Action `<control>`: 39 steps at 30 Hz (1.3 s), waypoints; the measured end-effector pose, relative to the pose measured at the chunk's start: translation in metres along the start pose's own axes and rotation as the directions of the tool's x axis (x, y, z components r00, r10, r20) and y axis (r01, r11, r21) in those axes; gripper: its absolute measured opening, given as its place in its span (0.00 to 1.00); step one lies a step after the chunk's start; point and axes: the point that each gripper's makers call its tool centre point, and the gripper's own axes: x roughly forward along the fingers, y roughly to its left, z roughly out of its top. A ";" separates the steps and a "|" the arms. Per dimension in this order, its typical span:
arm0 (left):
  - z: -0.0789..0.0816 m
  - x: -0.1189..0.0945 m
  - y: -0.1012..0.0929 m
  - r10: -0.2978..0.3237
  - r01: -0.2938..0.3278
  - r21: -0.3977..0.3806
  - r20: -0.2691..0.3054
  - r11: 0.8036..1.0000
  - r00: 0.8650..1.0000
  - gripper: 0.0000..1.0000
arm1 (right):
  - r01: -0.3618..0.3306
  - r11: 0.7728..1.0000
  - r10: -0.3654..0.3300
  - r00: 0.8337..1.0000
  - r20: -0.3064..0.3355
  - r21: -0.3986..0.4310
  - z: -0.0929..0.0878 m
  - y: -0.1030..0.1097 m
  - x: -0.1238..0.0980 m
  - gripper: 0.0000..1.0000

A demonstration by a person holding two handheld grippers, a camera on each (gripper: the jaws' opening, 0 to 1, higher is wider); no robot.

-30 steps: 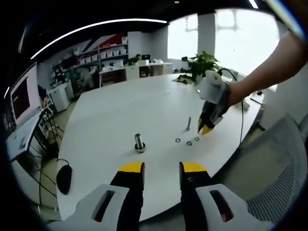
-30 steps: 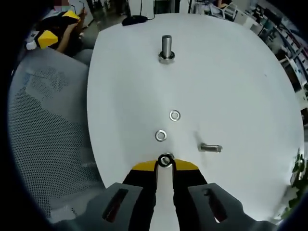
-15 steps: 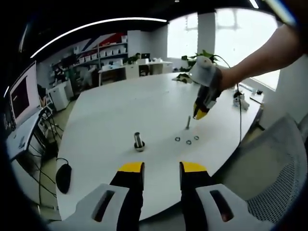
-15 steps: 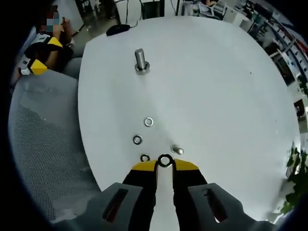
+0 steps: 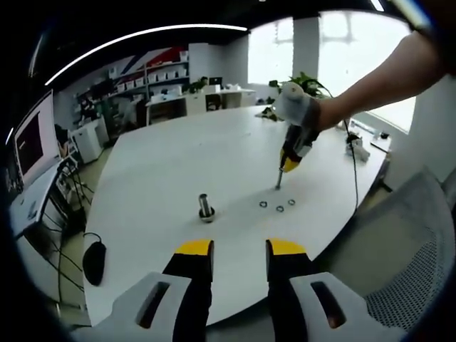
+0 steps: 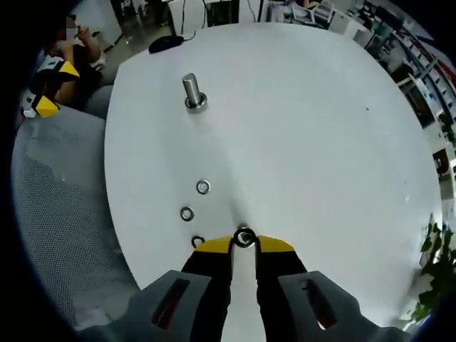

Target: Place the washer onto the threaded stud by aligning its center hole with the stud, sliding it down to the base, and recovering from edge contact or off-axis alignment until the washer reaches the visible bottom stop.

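My right gripper (image 6: 244, 243) is shut on a small steel washer (image 6: 245, 236), held flat between its yellow tips. In the left gripper view the right gripper (image 5: 288, 165) hangs right over the thin upright threaded stud (image 5: 278, 180), its tips at the stud's top. In the right gripper view that stud is hidden behind the washer and the jaws. Three loose washers (image 5: 278, 208) lie on the white table (image 5: 178, 164) beside the stud's foot. My left gripper (image 5: 239, 251) stands open near the table's front edge, with nothing between its jaws.
A thicker post with a nut at its base (image 6: 191, 91) stands apart from the loose washers (image 6: 203, 187). A black mouse (image 5: 95, 263) lies at the table's edge. A grey mesh chair (image 6: 57, 214) stands beside the table. A cable (image 5: 356, 178) and a plant (image 5: 298, 91) are at the far side.
My right gripper has risen from beside the loose washers and moved over the thin stud's top, carrying the washer. The left gripper has stayed still.
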 end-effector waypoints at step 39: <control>-0.003 0.002 0.000 -0.008 0.008 -0.006 -0.019 1.000 1.000 0.27 | 0.004 1.000 -0.004 1.000 -0.012 0.015 0.000 -0.009 0.002 0.14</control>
